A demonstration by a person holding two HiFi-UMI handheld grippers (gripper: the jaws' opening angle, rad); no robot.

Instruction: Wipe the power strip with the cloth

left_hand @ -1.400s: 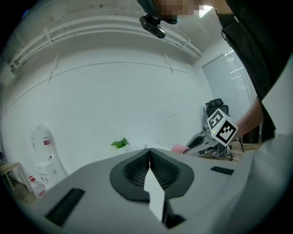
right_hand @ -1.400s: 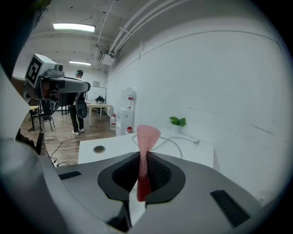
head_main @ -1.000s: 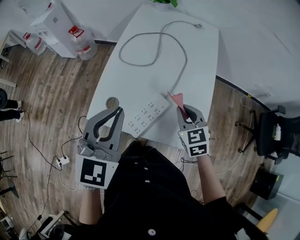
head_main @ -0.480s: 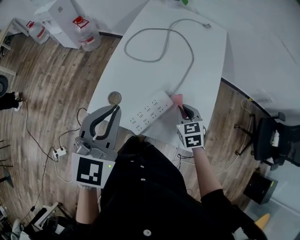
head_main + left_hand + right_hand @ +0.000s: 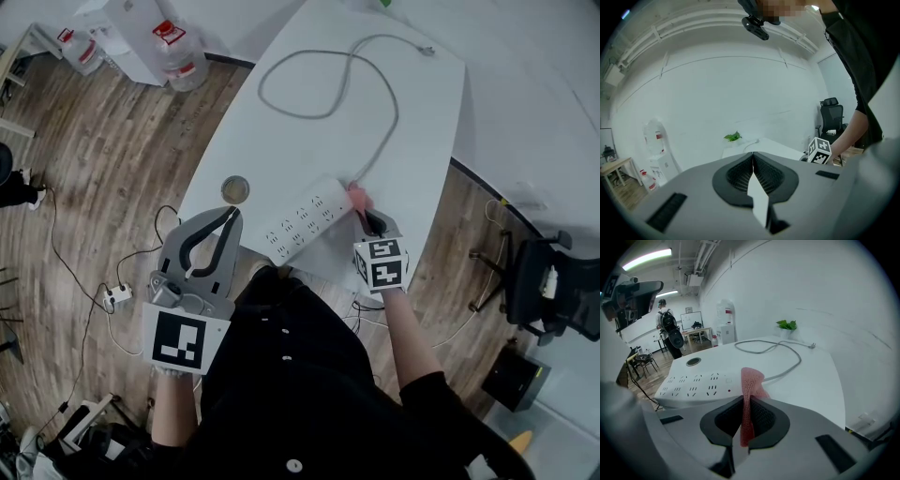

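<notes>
The right hand-held gripper (image 5: 362, 210) pinches the pink cloth (image 5: 357, 196) at the power strip (image 5: 305, 221)'s mid-frame cord end to wipe it, while the left hand-held gripper (image 5: 232, 218), pressed together, idles.

Wood-plank floor (image 5: 112, 159) runs under a white table (image 5: 431, 112) set beside a plain white wall (image 5: 717, 93). A black office chair (image 5: 548, 291) stands off to one side. Water jugs (image 5: 178, 58) stand by the far wall. A tube light (image 5: 647, 258) glows overhead; far back, perhaps a whiteboard (image 5: 692, 319).
</notes>
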